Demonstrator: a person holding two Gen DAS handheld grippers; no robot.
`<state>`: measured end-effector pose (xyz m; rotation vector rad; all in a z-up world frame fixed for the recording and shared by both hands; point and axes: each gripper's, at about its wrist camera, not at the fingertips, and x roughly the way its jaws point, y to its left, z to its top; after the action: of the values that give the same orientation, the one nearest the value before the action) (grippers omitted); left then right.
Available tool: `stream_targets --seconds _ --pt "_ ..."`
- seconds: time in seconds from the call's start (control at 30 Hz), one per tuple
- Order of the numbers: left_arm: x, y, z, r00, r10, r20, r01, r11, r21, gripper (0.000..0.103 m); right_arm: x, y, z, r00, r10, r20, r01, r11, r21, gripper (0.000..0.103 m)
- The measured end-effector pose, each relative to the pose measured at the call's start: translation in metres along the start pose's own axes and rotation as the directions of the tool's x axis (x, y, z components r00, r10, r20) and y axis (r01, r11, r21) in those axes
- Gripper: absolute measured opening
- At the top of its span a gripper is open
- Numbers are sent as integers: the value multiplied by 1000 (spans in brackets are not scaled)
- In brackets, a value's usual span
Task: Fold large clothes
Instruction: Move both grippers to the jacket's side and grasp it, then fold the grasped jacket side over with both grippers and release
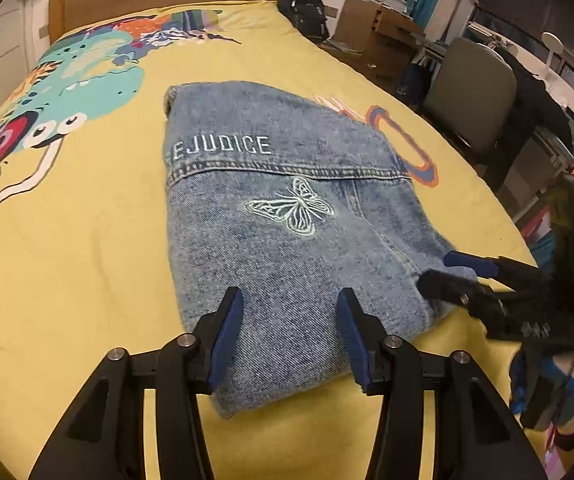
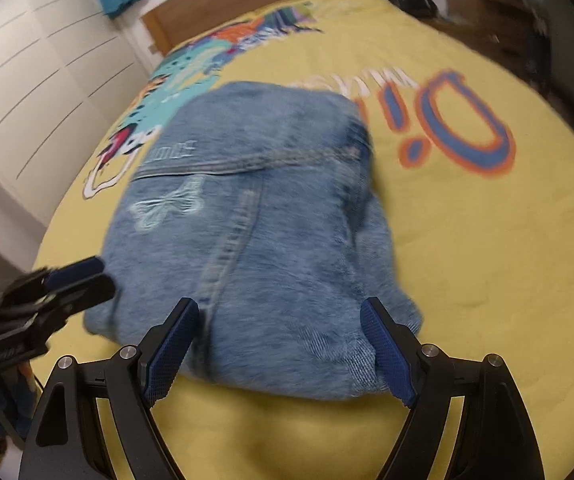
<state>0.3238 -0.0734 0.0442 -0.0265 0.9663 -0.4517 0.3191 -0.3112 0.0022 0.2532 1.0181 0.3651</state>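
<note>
Two grippers over folded denim jacket (image 1: 287,216), left gripper (image 1: 291,336) half-open, right gripper (image 2: 283,348) wide, both empty

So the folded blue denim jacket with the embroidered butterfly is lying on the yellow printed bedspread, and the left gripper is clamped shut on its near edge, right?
Not quite. The folded blue denim jacket with the embroidered butterfly does lie on the yellow printed bedspread, but the left gripper is not clamped on it: the left wrist view shows its blue pads apart, pressing on nothing.
</note>
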Motion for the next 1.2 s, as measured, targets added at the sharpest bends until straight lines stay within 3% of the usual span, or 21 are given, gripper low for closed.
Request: stream_targets --seconds 0.13,0.23,0.33,0.73,0.83,0.93,0.97,1.0,1.07,1.13,1.2 --pt "-6 6 5 999 -30 11 30 1000 -6 48 -2 -17 4 999 -50 7 50 998 29 83" --pt "-5 22 15 999 -5 32 6 999 -48 64 -4 -27 13 997 -75 12 75 996 39 83" --pt "0 43 22 999 -12 38 16 993 -118 67 2 -34 23 998 -65 0 65 997 51 84" --pt "47 75 36 990 -136 -44 124 971 -204 82 56 -49 39 987 120 -110 -100 980 172 85" --pt "58 81 40 979 -191 -64 173 961 -217 85 65 -55 41 980 160 -117 -134 971 200 85" --pt "67 92 44 962 -264 -68 237 933 -269 82 72 -56 46 973 189 -130 -161 967 198 85" --pt "68 94 45 956 -287 -57 260 924 -279 74 73 -55 48 971 197 -135 -169 967 191 78" --pt "67 97 46 954 -295 -47 271 922 -277 71 74 -54 49 967 214 -139 -187 964 189 58" --pt "60 99 46 952 -304 -20 288 919 -268 52 77 -56 52 949 286 -132 -251 941 228 46" --pt "50 106 46 945 -327 2 315 908 -276 44 75 -54 53 940 322 -113 -288 927 241 38" --pt "38 109 46 946 -323 13 316 915 -252 41 70 -51 56 933 349 -86 -320 916 242 30"
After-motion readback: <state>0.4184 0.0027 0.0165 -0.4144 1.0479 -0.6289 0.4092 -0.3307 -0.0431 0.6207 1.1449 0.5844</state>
